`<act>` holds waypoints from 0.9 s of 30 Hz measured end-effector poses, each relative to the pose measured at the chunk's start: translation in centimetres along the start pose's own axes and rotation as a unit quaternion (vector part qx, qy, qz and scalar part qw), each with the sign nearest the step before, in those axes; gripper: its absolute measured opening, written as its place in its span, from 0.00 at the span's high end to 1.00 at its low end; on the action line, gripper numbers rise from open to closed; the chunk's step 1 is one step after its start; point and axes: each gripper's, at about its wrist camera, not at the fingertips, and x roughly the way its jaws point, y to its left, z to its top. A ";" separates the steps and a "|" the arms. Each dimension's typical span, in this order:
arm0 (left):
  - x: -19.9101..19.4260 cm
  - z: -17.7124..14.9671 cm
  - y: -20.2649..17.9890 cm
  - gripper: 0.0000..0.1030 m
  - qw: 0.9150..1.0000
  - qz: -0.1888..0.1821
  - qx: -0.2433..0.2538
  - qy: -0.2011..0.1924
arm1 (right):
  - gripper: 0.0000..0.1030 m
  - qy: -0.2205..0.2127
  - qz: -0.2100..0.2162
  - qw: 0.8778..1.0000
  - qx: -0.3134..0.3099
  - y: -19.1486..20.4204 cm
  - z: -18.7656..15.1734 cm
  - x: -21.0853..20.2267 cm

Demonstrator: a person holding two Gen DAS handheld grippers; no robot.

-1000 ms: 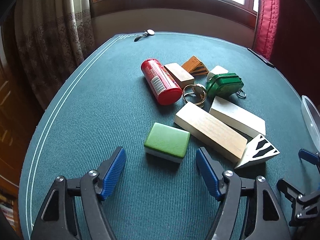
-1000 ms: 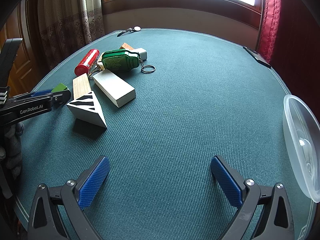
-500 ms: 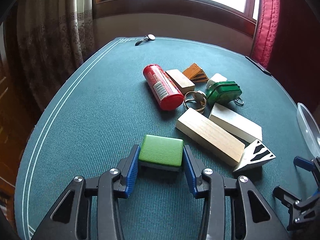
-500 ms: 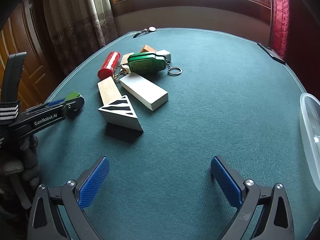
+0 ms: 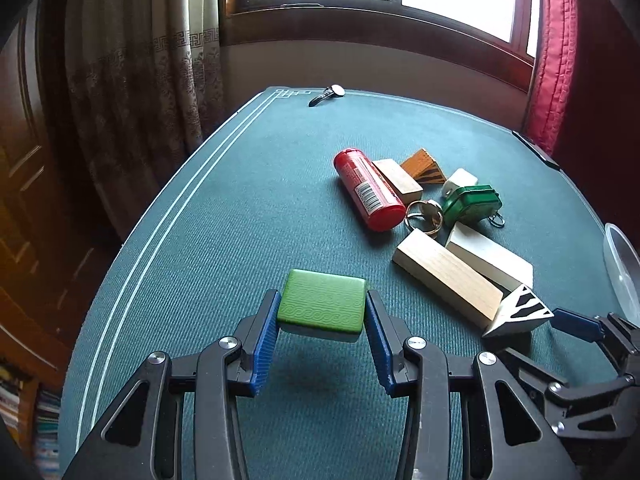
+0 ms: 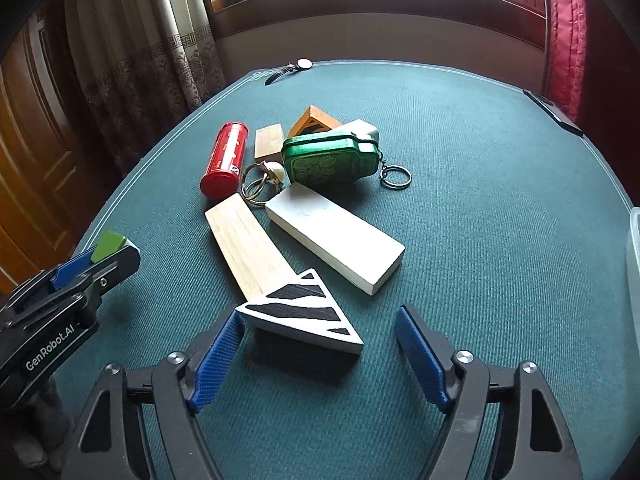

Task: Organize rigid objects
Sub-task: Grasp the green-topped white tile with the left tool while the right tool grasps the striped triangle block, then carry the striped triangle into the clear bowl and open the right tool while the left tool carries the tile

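Observation:
My left gripper point(image 5: 322, 322) is shut on a green block point(image 5: 323, 306) and holds it a little above the green table point(image 5: 224, 240), with a shadow beneath. The block also shows in the right wrist view point(image 6: 107, 245). My right gripper point(image 6: 318, 350) is open around the white black-striped wedge point(image 6: 304, 312), which lies between its fingers. Beyond lie a long light wood block point(image 6: 250, 246), a white block point(image 6: 334, 236), a red can point(image 6: 225, 158), a green case with key ring point(image 6: 330, 158), a small wood block point(image 6: 269, 141) and an orange wedge point(image 6: 314, 120).
A clear plastic container point(image 5: 622, 268) sits at the table's right edge. A wristwatch point(image 5: 326, 94) lies at the far edge. A dark flat object point(image 6: 554, 112) rests at the far right rim. Curtains and a window stand behind the table.
My left gripper closed on the green block and lifted it off the table. My right gripper moved left and forward to the striped wedge, which now lies between its open fingers.

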 end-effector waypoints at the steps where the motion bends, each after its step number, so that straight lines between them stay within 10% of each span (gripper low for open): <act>1: 0.0 0.0 0.1 0.58 1.000 -0.001 -0.001 0.000 | 0.31 -0.002 0.000 1.000 0.002 0.0 0.0 0.0; 4: 0.1 0.0 0.2 0.58 1.000 -0.003 -0.004 0.001 | 0.45 -0.004 0.005 1.000 0.003 -0.3 -0.1 -0.3; 27: -0.7 -1.2 -2.9 0.58 0.999 -0.026 0.032 0.006 | 0.45 -0.037 -0.007 0.998 0.057 -7.8 -3.2 -6.3</act>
